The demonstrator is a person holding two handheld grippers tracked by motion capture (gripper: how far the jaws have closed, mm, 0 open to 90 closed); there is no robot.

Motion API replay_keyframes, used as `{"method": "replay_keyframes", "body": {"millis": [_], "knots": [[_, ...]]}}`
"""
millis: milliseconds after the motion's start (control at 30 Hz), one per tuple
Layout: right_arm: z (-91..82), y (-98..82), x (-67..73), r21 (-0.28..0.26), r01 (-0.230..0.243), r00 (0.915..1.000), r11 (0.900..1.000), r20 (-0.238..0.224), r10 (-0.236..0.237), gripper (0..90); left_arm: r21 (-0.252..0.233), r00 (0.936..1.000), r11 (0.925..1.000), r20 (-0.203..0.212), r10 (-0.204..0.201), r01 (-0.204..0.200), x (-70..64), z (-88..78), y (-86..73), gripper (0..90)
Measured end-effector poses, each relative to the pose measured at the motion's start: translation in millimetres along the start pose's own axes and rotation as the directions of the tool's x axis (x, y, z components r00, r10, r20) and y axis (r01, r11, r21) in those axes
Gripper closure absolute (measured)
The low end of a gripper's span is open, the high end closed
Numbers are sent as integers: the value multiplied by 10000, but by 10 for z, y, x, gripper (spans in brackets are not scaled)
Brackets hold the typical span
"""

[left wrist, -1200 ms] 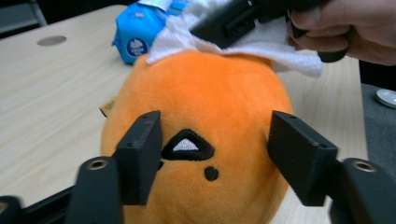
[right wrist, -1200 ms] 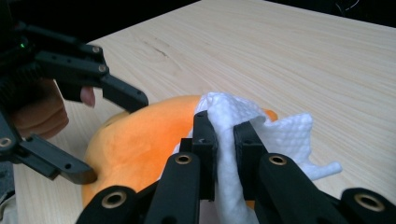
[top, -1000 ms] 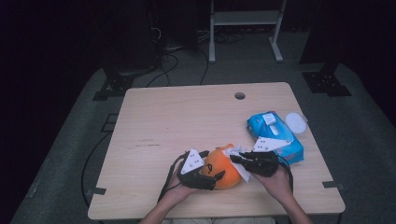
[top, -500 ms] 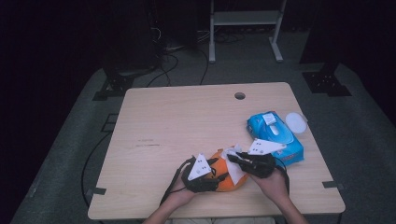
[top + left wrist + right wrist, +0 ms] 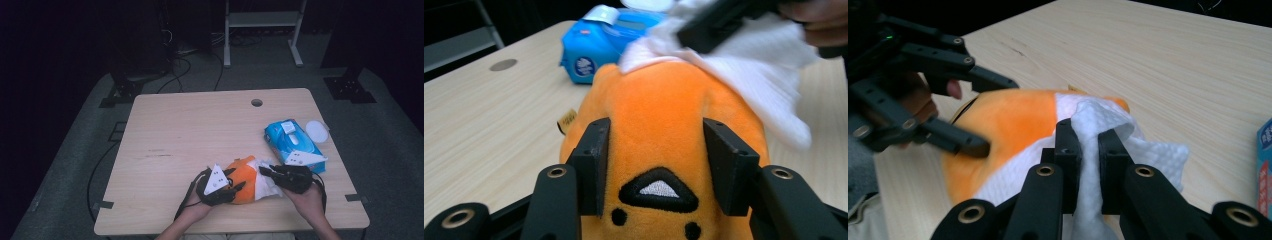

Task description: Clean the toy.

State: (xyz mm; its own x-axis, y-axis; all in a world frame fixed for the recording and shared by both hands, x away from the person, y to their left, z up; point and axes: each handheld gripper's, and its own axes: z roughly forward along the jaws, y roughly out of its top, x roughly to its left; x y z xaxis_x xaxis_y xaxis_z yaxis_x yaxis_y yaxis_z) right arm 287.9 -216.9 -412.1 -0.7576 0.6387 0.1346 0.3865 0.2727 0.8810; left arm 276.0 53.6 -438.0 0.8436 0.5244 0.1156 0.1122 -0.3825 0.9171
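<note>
Plush toy point(image 5: 241, 179), orange, sits near table's point(image 5: 200, 130) front edge, between our hands. Left gripper point(image 5: 656, 160) jaws have just been closing, now clamp its sides. Right gripper point(image 5: 1087, 150) pinches white wipe point(image 5: 1148, 150) draped over toy's right flank; we wipe leftward across it.

Both grippers are matte black. The left gripper point(image 5: 656, 160) has 2 blocky rectangular pads on jointed arms with brass-ringed pivot holes, and the right gripper point(image 5: 1087, 145) has the same. Each carries a grey 3-cornered plate with small dark dots, and black cable trails toward the table's point(image 5: 200, 125) near edge.
</note>
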Motion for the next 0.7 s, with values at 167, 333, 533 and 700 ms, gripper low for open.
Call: {"method": "replay_keyframes", "body": {"millis": [167, 333, 533, 700], "knots": [[-122, -59, -82, -290, -460, 9988, 9985, -177, 455, 820, -41, 9978, 9996, -596, -282, 280, 129, -33, 25, 525], [-112, -79, -124, -242, -544, 9984, 9982, -174, 540, 819, -95, 9940, 9991, -1013, -410, 402, 287, -36, 48, 541], [51, -95, -146, 269, -245, 9997, 9993, 23, 245, 819, 11, 9877, 9989, -1496, -458, 465, 486, -8, 57, 547], [153, -145, -179, 667, -210, 9997, 9976, 162, 199, 817, -96, 9816, 9970, -1743, -775, 770, 624, 22, 32, 546]]}}
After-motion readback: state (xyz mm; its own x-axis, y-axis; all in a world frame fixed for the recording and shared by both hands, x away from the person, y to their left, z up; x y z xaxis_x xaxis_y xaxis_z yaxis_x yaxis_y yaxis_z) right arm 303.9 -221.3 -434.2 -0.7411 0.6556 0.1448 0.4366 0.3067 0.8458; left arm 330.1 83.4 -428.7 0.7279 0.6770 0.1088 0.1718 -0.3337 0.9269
